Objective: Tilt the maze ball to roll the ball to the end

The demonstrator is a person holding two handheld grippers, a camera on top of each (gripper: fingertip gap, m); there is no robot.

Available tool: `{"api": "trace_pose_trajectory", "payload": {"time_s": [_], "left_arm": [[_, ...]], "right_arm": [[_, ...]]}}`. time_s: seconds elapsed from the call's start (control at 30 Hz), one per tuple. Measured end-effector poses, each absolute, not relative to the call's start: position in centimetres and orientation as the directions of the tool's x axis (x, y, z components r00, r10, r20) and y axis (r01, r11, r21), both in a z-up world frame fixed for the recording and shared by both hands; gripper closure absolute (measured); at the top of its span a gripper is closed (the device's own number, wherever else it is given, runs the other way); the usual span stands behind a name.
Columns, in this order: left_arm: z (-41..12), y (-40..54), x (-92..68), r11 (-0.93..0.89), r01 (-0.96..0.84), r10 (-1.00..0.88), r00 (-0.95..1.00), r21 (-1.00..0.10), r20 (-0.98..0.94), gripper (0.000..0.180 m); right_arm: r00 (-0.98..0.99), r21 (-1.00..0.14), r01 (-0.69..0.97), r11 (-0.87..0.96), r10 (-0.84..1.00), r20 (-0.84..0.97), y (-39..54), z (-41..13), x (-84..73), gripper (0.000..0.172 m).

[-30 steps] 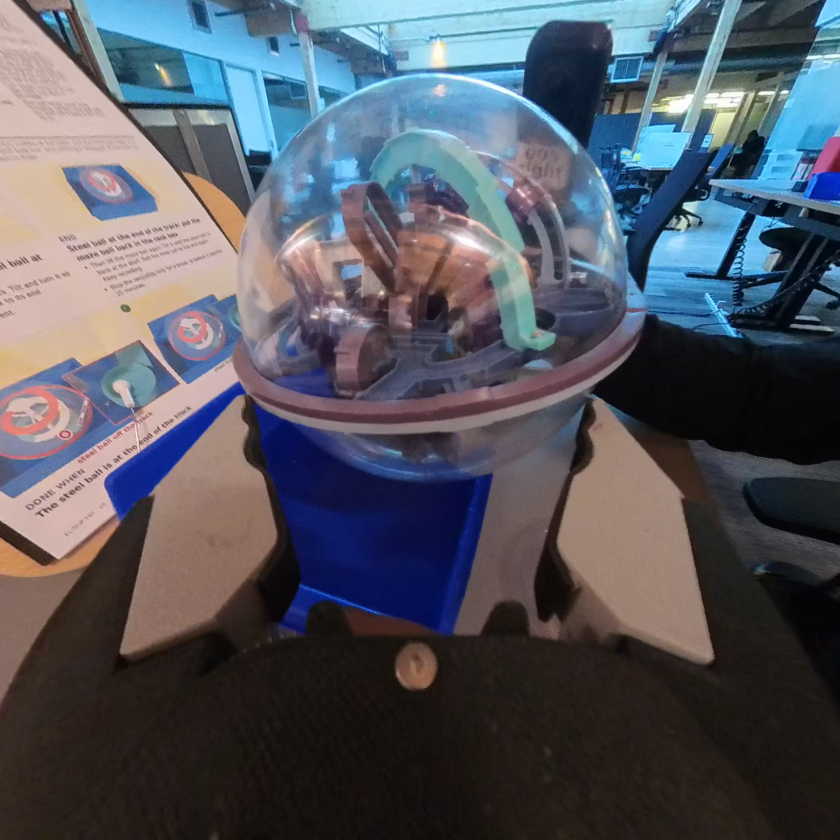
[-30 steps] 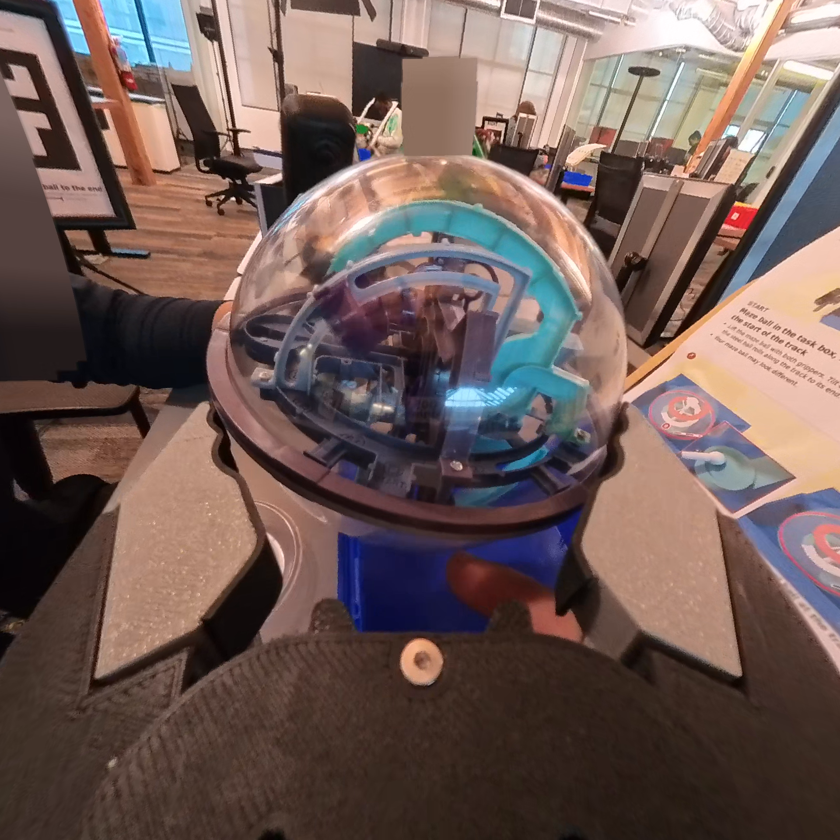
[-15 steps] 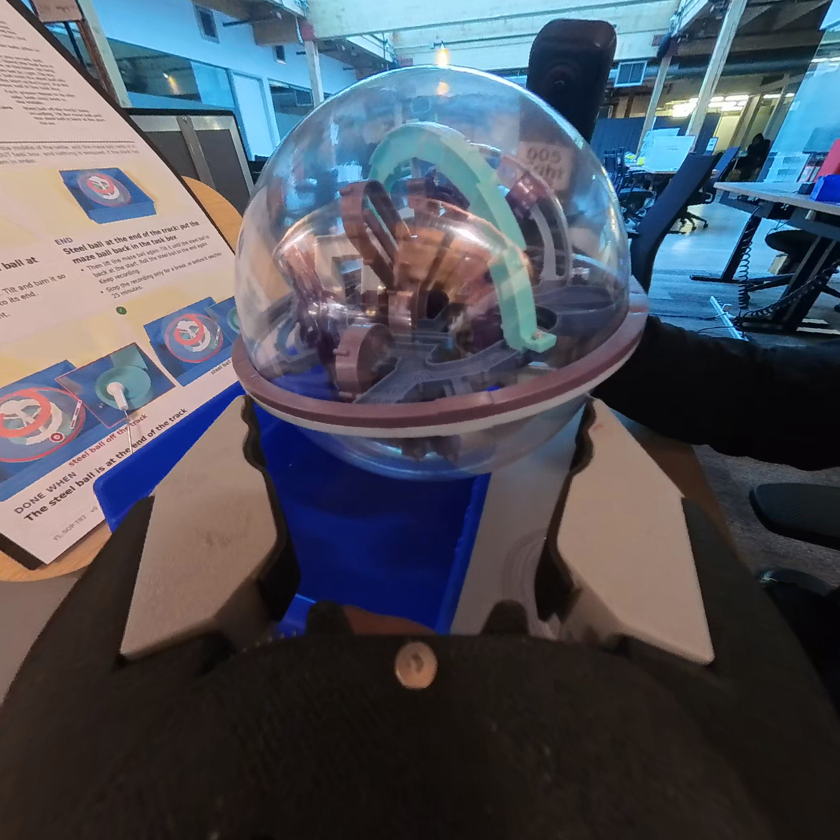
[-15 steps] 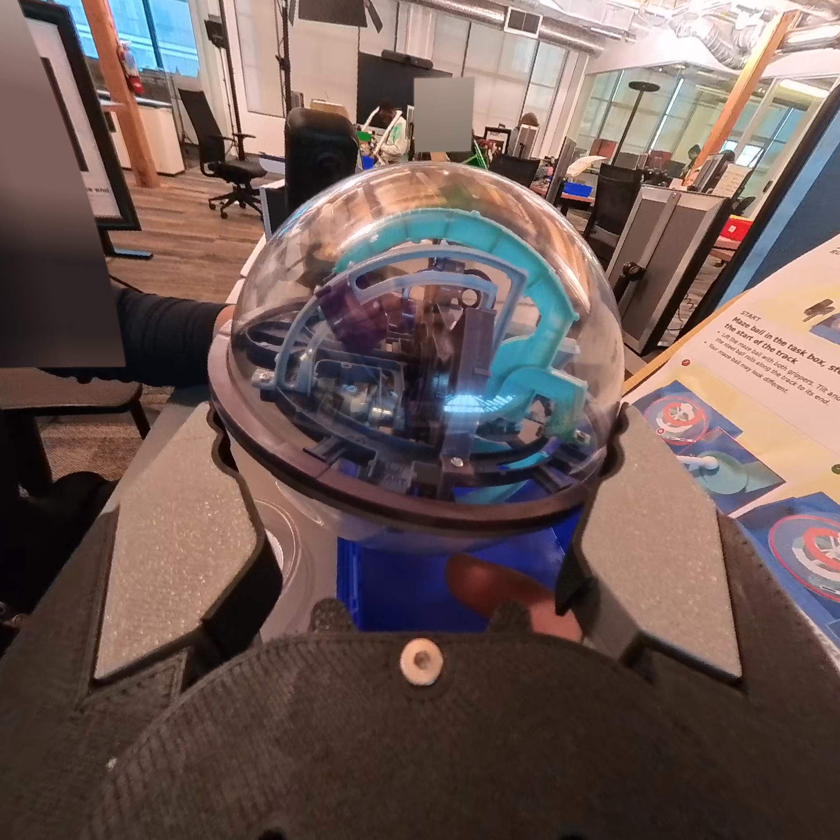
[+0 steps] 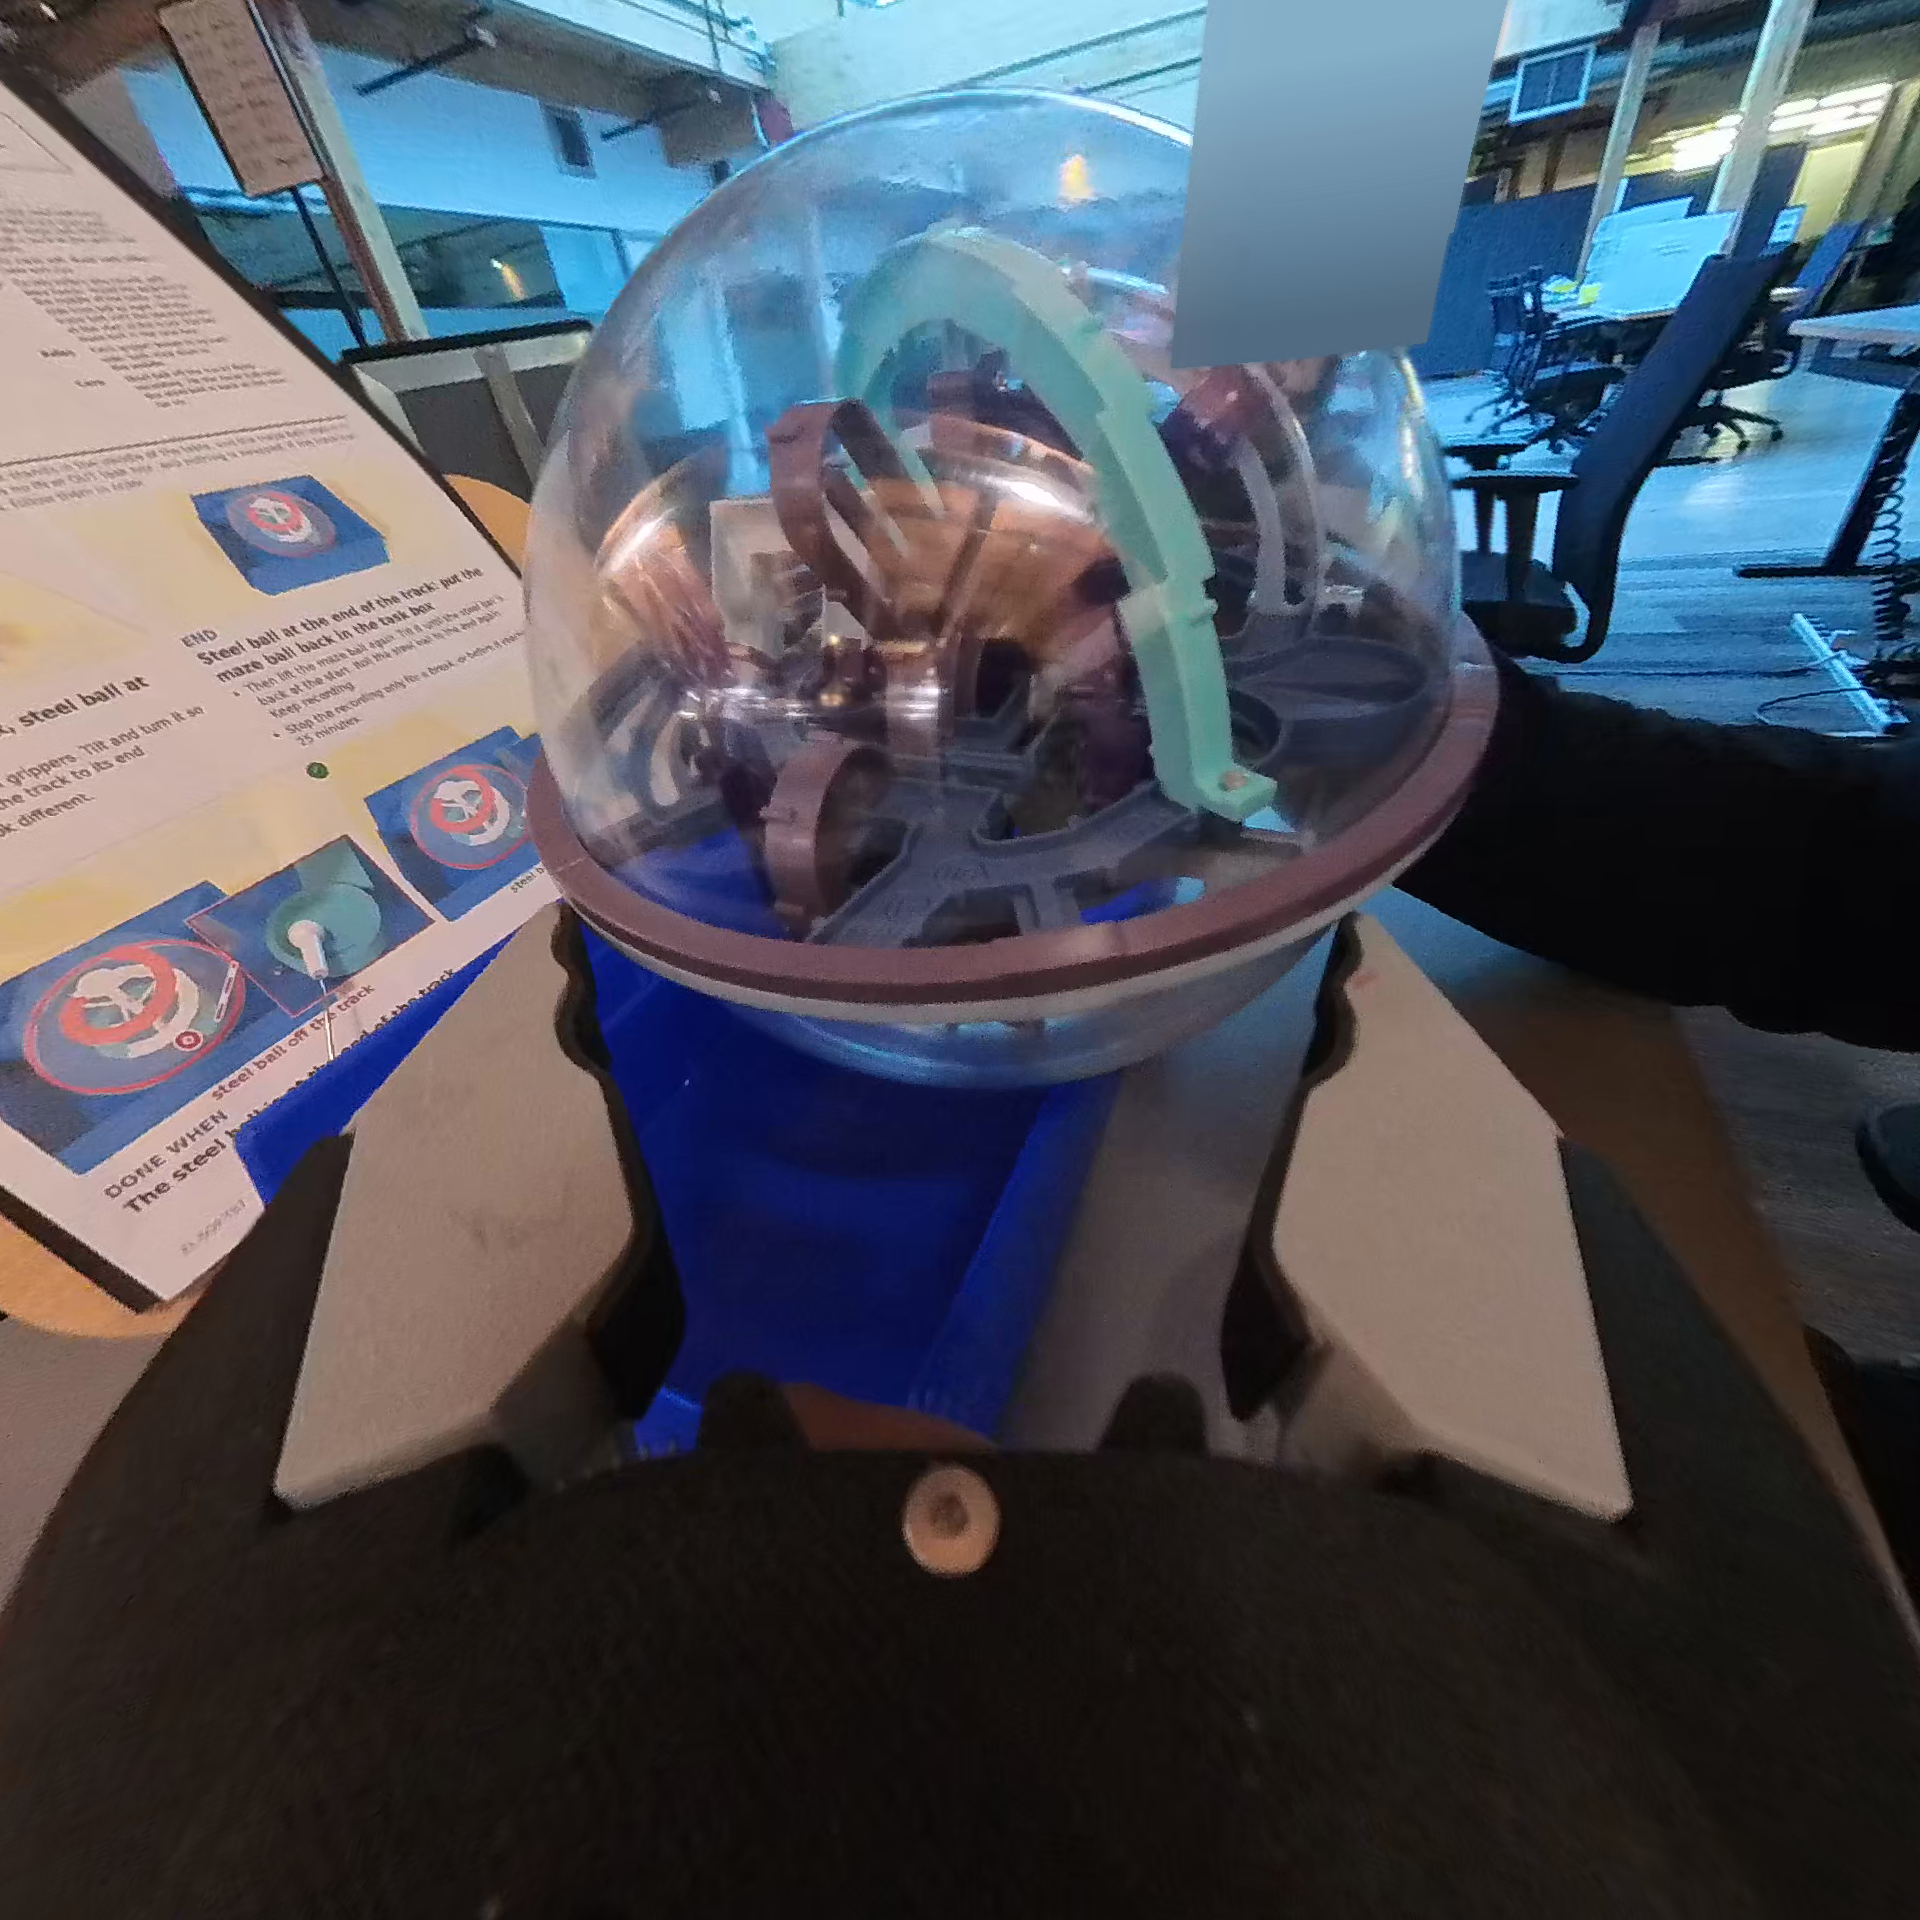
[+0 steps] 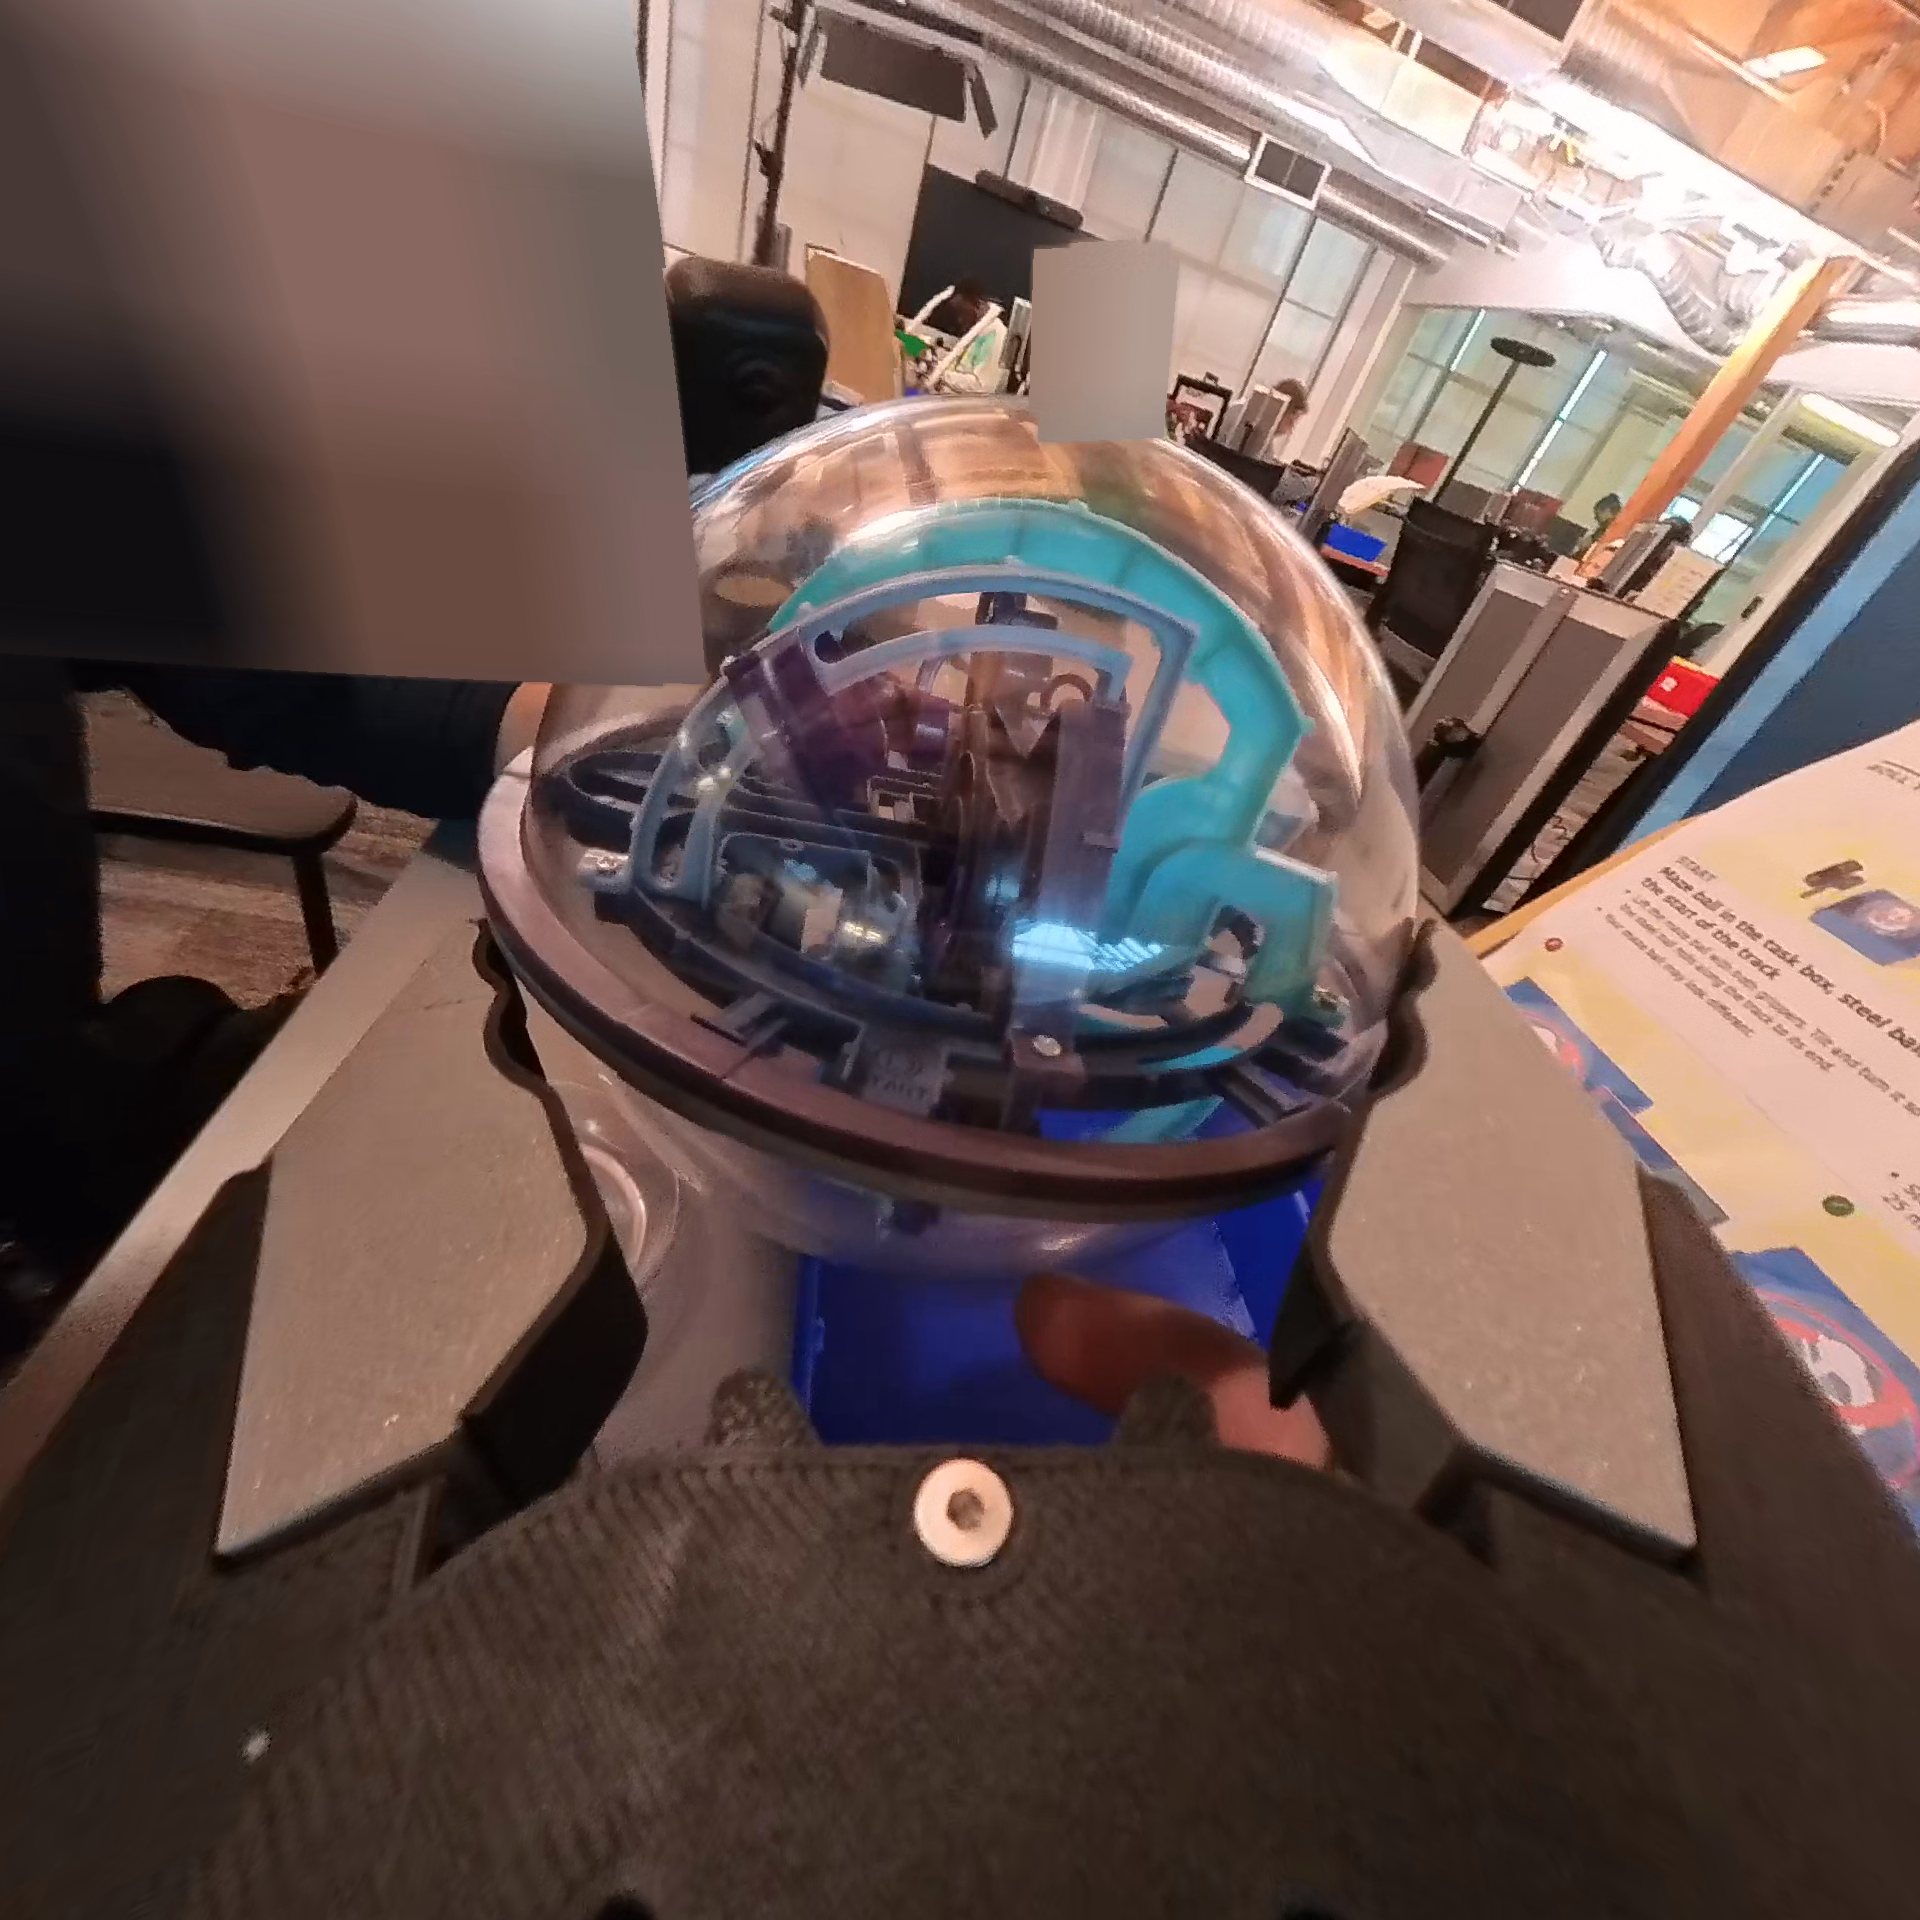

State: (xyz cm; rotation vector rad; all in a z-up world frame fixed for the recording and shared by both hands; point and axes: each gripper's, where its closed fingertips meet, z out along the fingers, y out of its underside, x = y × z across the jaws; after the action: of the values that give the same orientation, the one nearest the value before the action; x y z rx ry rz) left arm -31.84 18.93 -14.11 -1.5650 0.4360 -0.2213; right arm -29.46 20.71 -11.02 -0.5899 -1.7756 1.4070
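Note:
The maze ball [image 5: 987, 623] is a clear sphere with a dark rim and teal, purple and grey tracks inside. It is held in the air between both grippers, above the blue task box [image 5: 831, 1195]. My left gripper [image 5: 956, 997] clamps the lower half just under the rim, with both grey fingers [image 5: 468, 1195] against it. In the right wrist view the ball [image 6: 1039, 831] sits tilted, its rim lower on the right. My right gripper [image 6: 956, 1039] presses it from the opposite side with both fingers [image 6: 416, 1247]. I cannot make out the steel ball.
An instruction sheet [image 5: 208, 727] stands to the left of the box; it also shows in the right wrist view [image 6: 1714, 987]. A dark sleeve [image 5: 1714, 852] reaches in behind the ball. A fingertip [image 6: 1122, 1351] and the blue box [image 6: 914, 1351] lie below it. Office chairs and desks stand behind.
Both grippers have tilted the maze ball together; its rim now slopes more in the right wrist view. Both grasps stay the same.

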Motion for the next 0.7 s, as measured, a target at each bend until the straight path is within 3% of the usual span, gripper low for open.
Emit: {"api": "trace_pose_trajectory", "payload": {"time_s": [0.4, 0.7], "left_arm": [[-13.5, 18.0, -30.3, 0.010, -0.088, -0.305, 0.949, -0.996, -0.086, 0.045], [-14.2, 18.2, -29.8, 0.016, -0.095, -0.295, 0.951, -0.995, -0.095, 0.045]], "right_arm": [[-0.682, -0.977, -0.105, 0.184, 0.702, 0.205, 20.2, -11.1, -28.2, 0.015], [-0.681, -0.968, -0.126, 0.217, 0.691, 0.244, 20.2, -11.2, -27.8, 0.015]]}}
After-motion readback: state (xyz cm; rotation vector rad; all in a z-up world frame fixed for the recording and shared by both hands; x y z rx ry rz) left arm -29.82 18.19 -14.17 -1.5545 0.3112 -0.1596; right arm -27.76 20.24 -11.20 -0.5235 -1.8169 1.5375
